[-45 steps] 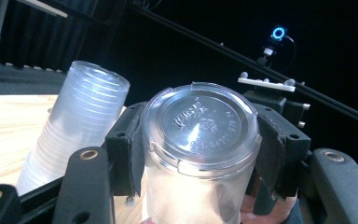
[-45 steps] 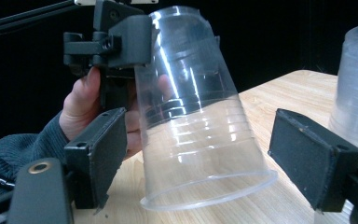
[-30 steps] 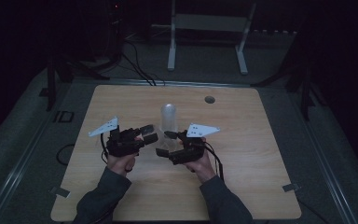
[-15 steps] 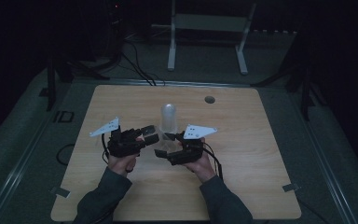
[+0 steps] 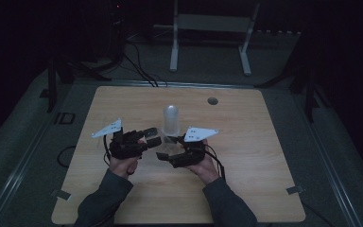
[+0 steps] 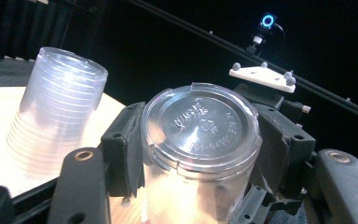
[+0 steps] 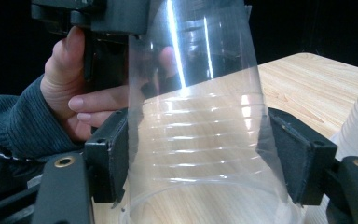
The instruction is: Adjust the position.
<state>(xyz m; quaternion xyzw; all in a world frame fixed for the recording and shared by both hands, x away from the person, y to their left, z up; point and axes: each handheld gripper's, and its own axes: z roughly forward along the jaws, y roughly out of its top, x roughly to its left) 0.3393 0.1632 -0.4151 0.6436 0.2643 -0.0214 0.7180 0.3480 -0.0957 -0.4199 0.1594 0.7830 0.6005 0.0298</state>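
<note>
**Clear cup held between two grippers, stack close behind**

The clear plastic cup (image 6: 200,140) sits low over the middle of the desk (image 5: 264,142), on the person's side, caught between both grippers. The right gripper (image 5: 170,150) has its jaws closed on the cup's ribbed wall, one black pad on each side, as the right gripper view (image 7: 200,140) shows plainly. The left gripper (image 5: 150,137) faces it from the other side; in its own view its two jaws stand to either side of the cup's embossed bottom, but whether they press on the cup I cannot tell.

Just beyond the two grippers stands a tall stack of nested clear cups (image 5: 170,119), upside down and upright on the wood, near enough that it crowds the space behind the held cup; it appears at the left in the left gripper view (image 6: 51,116). Farther back, well apart, there is a small round hole (image 5: 212,100) in the desk. Past the far edge a pale metal stand (image 5: 208,33) rests on the dark floor, with cables (image 5: 137,66) trailing beside it. The room around is dim.
</note>
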